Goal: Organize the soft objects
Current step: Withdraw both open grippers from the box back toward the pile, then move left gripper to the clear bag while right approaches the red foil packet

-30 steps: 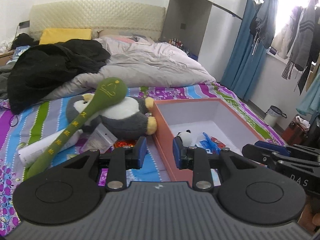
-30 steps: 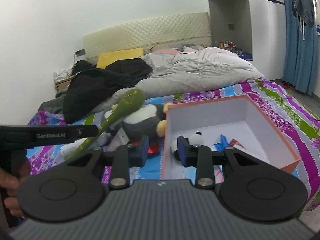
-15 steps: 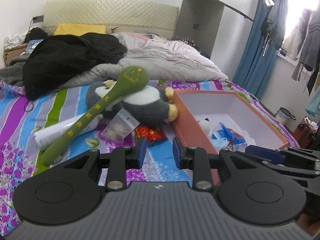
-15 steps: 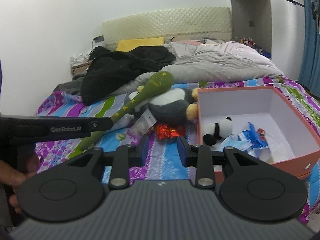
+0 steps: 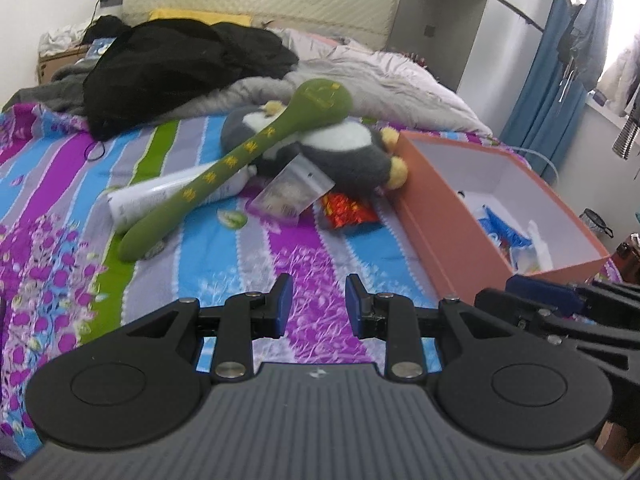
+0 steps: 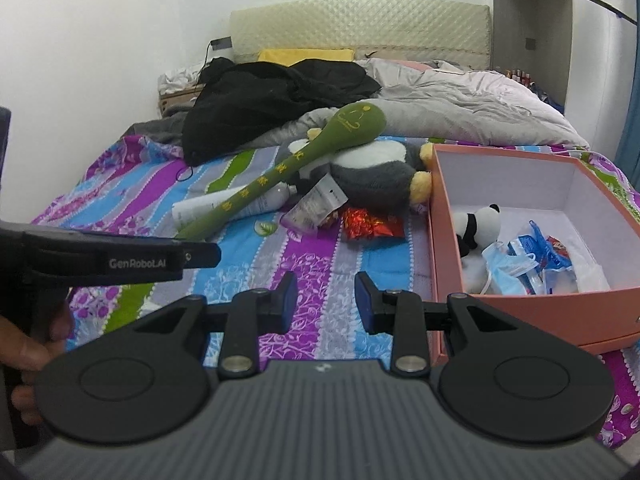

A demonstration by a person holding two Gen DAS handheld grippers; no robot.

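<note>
Box [image 6: 436,216] at bed's right edge holds panda [image 6: 476,226], masks [image 6: 508,268]; penguin plush [image 6: 372,180], green mallet [image 6: 288,176] beside it; left gripper [image 5: 316,300] and right gripper [image 6: 326,300] spread, empty.

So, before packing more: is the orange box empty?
No. The orange box already holds a small panda plush, a blue face mask and some wrappers.

A home bedroom: a bed with a cream quilted headboard [image 6: 360,24]; a rumpled grey duvet [image 6: 472,104]; blue window curtains [image 5: 548,80]; clothes hanging beside them [image 5: 588,48].
</note>
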